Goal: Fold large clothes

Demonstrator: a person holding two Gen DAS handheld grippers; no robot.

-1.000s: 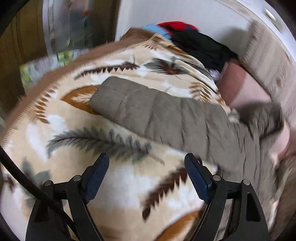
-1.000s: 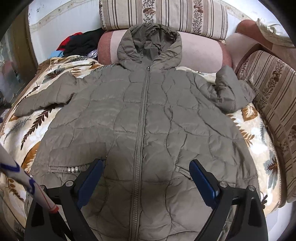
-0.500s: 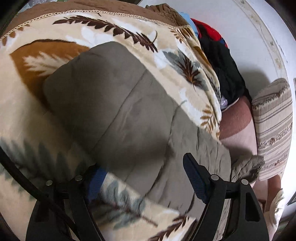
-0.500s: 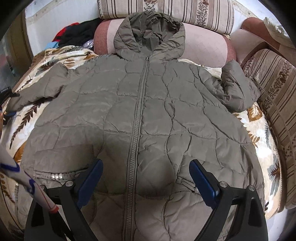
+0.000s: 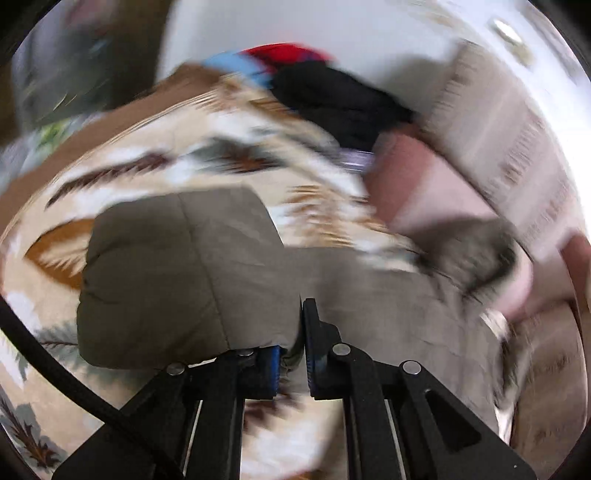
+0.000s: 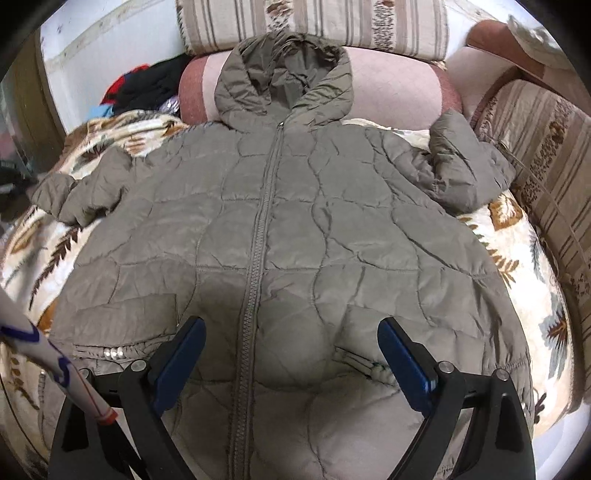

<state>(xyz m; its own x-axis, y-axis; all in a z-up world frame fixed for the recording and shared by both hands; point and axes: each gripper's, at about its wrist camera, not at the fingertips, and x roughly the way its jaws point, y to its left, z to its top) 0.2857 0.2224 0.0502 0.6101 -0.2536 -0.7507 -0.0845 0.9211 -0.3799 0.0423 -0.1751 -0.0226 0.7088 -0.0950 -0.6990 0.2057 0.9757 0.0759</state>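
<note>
A large olive quilted hooded jacket (image 6: 295, 229) lies front up and zipped on a leaf-patterned blanket (image 6: 532, 295). Its hood rests on a pink bolster (image 6: 399, 92). My left gripper (image 5: 291, 354) is shut on the jacket's left sleeve (image 5: 177, 273) near the cuff, and the sleeve is lifted and bunched; that sleeve also shows at the left of the right wrist view (image 6: 74, 192). My right gripper (image 6: 291, 358) is open and empty, hovering over the jacket's lower front. The jacket's other sleeve (image 6: 465, 162) is folded back at the right.
A pile of black, red and blue clothes (image 5: 325, 92) sits at the blanket's far corner by the white wall. Striped cushions (image 6: 314, 22) line the back and right side (image 6: 546, 177). A white pole with blue and red marks (image 6: 48, 365) crosses the lower left.
My left gripper has closed on the left sleeve and pulled it up and inward; the view is blurred from motion. My right gripper stayed open over the hem.
</note>
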